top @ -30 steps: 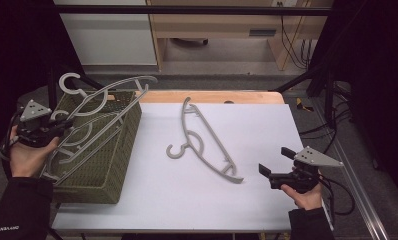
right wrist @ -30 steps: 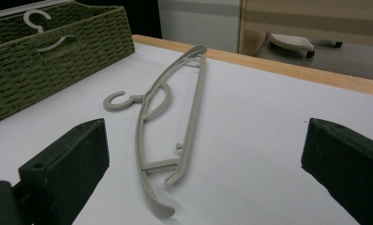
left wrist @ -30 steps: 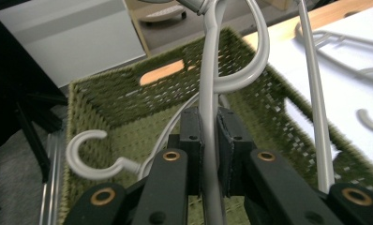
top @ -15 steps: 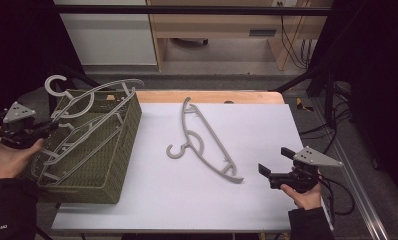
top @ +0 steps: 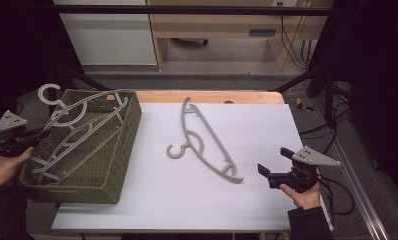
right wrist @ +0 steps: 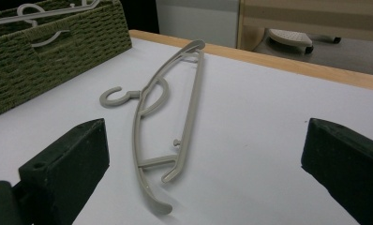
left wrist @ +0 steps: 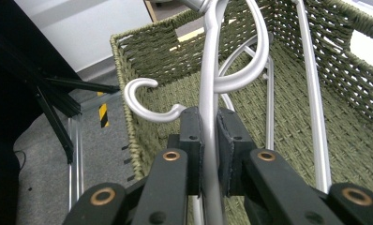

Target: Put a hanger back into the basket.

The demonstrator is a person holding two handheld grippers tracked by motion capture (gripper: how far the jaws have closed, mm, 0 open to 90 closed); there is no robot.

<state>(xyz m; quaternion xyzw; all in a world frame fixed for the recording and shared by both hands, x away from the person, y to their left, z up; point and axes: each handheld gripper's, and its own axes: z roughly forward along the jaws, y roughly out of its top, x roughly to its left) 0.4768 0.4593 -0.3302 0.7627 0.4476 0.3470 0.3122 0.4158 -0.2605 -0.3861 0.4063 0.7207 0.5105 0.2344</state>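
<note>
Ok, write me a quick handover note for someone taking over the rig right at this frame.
Left tool: shut on a grey hanger, gripped on its arm; the hanger sits tilted over the green woven basket, hook past the basket's far-left rim.
Right tool: open, holding nothing, just off the near end of the second hanger.
Second hanger lies flat on the white table, hook toward the basket.
Done: at least one more hanger already lies inside the basket.
Left: probably lower and release the held hanger, then pick up the one on the table and put it in too.

Lab test rig: black frame [top: 332, 65], loose cables [top: 292, 40] (white tabletop [top: 267, 130]).
</note>
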